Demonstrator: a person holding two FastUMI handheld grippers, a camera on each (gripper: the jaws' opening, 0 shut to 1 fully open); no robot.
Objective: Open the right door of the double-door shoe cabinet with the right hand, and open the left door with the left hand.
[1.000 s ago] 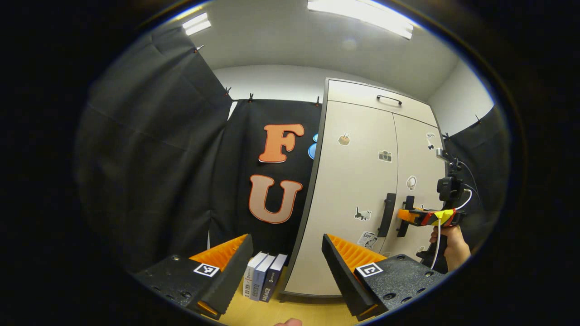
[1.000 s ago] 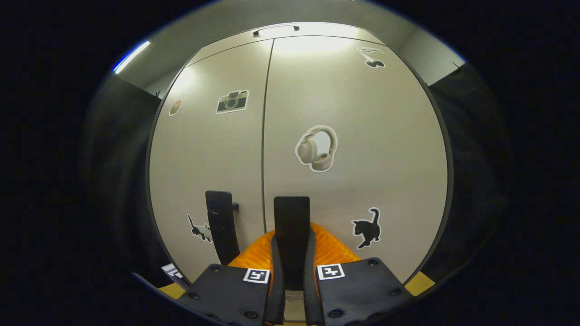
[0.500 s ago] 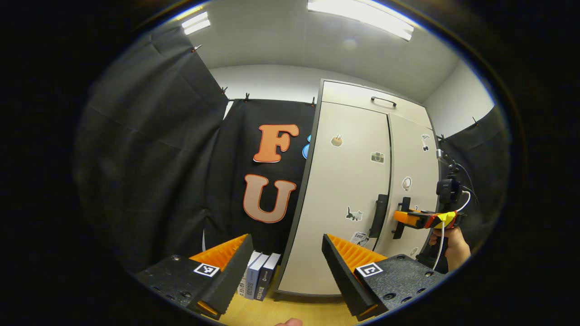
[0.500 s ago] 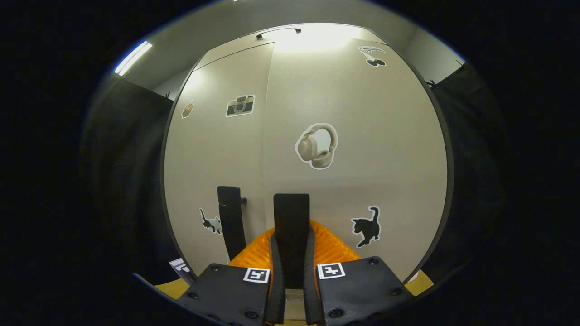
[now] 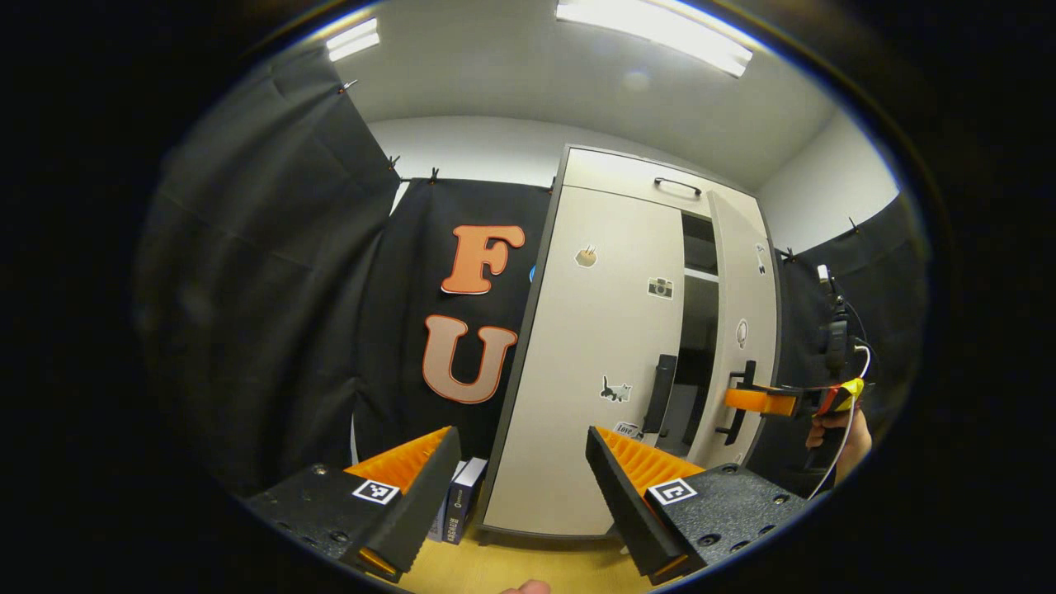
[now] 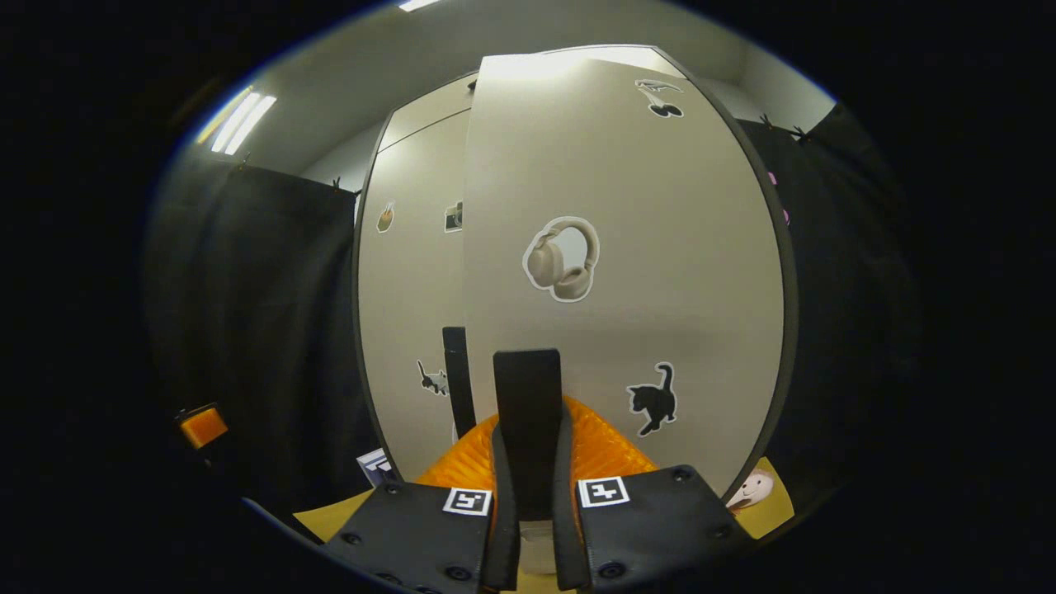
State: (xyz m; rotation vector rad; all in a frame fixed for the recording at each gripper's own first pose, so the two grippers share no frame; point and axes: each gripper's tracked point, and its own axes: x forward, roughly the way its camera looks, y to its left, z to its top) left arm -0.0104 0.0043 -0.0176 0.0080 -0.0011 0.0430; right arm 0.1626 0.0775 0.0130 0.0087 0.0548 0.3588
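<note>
Right claw [image 6: 528, 495] clamped on right door [image 6: 627, 214] handle [image 6: 526, 396], door ajar; left claw [image 5: 520, 487] wide open, empty, left handle [image 5: 660, 394] ahead-right: rigid bar, door likely light, grip mid-bar.

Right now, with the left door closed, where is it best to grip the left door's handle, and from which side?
Grip the left door's handle near its middle, coming straight from the front with the left gripper open. It is an upright bar standing off the left door, so the jaws probably fit across its width.
</note>
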